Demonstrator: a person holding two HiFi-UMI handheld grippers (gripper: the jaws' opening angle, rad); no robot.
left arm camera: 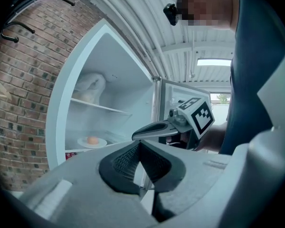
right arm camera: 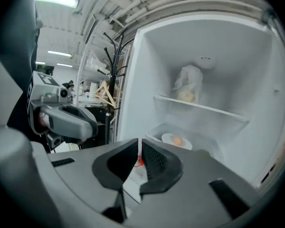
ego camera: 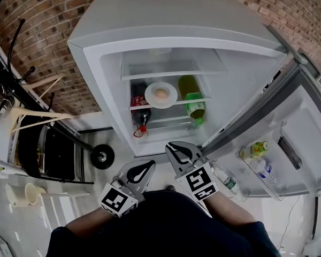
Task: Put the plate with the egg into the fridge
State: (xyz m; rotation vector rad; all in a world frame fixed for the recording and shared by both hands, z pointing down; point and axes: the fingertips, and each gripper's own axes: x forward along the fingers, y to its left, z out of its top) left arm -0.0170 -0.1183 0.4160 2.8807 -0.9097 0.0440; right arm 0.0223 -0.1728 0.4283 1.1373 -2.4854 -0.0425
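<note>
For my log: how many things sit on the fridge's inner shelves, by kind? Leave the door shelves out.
Plate: 1
Egg: 1
Bottles: 2, a green bottle and a dark bottle
White bag: 1
Total: 5

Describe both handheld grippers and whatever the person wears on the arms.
The left gripper and the right gripper look alike: smooth grey, beak-shaped shells with black textured pads set in a teardrop-shaped recess. Each carries a white cube printed with black square markers, the left cube and the right cube. No cables show. The person wears dark blue sleeves.
</note>
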